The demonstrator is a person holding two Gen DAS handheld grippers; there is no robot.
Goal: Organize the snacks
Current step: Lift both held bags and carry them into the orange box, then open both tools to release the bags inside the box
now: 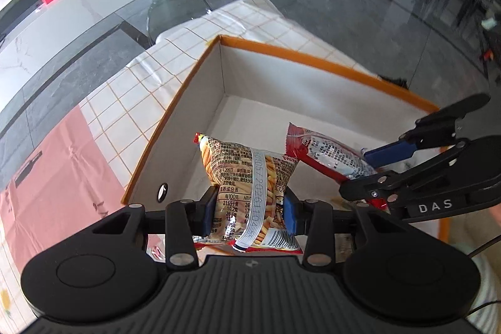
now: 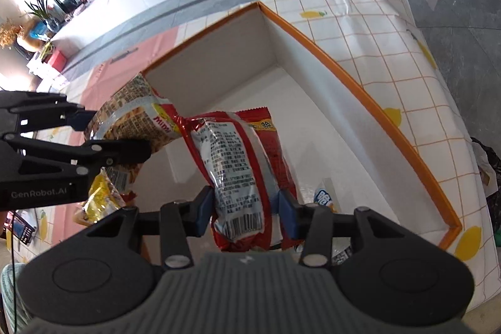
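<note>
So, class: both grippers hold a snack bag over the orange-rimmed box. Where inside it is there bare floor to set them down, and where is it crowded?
The box floor is bare toward its far corner, bordered by the two white walls. It is crowded near the cameras: a blue-and-white packet lies below the right gripper and its red bag, beside the left gripper with its fries bag.

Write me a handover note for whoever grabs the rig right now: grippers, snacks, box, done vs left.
Left gripper: shut on the fries packet, held above the orange-rimmed box.
Right gripper: shut on the red packet, also above the box.
Box: mostly bare floor; a blue-and-white packet seems to lie in the near part.
Outside: a yellow packet beside the box.
Done: both packets picked and brought over.
Left: lower and release both, then probably fetch the yellow one.
</note>
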